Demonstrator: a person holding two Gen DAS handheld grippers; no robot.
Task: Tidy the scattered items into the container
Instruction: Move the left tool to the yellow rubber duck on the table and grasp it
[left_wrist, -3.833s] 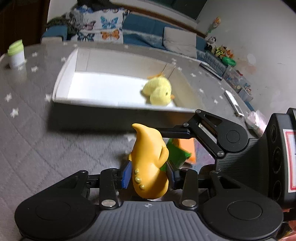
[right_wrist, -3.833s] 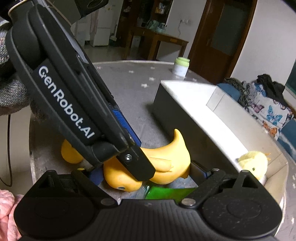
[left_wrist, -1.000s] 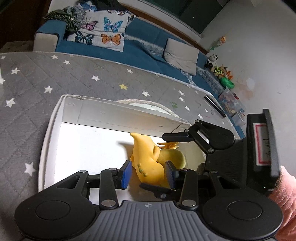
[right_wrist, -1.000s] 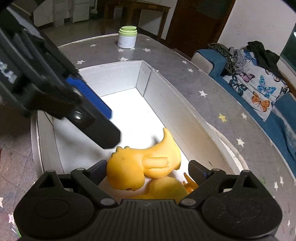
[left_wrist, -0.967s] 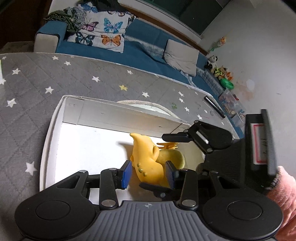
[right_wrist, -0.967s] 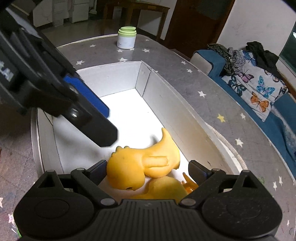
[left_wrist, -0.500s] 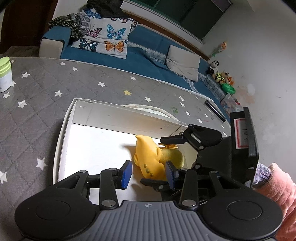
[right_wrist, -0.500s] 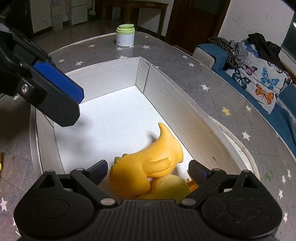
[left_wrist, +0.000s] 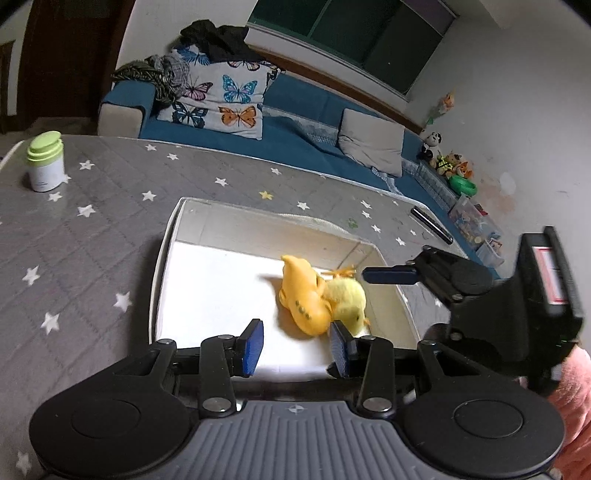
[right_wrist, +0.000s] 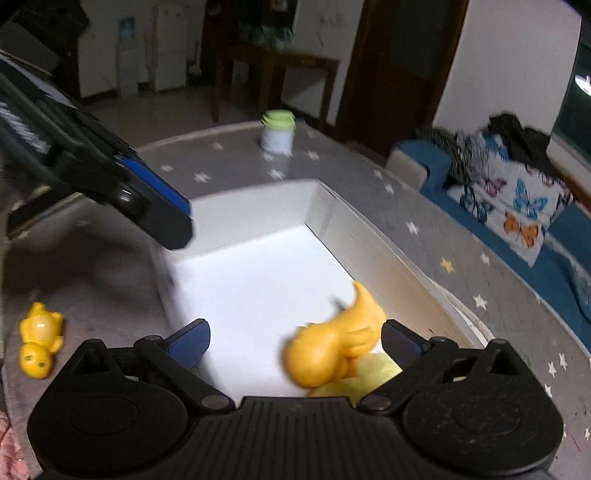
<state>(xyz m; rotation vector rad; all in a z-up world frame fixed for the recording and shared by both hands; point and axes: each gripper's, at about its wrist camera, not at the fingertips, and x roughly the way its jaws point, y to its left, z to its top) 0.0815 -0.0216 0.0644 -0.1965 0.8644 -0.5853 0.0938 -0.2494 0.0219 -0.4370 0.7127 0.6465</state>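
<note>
The table (left_wrist: 92, 236), under a grey starred cloth, lies beneath both grippers. The white box (left_wrist: 162, 266) sits on it, just ahead of and below both tools. Both point steeply down into the box from its near end, the right gripper (right_wrist: 295, 341) angled in beside the left gripper (left_wrist: 297, 341). A pink sleeve (left_wrist: 570, 398) shows behind the right one.

The left gripper's jaws stand apart with nothing between them. The right's jaws are opening wide; the orange toy (left_wrist: 303, 293) lies below and between them, untouched. It rests on the box floor against the yellow plush (left_wrist: 347, 295), just past the left fingertips. A jar (left_wrist: 46, 162) stands far ahead-left. A small yellow toy (right_wrist: 38, 345) lies outside the box, left of the right gripper.
</note>
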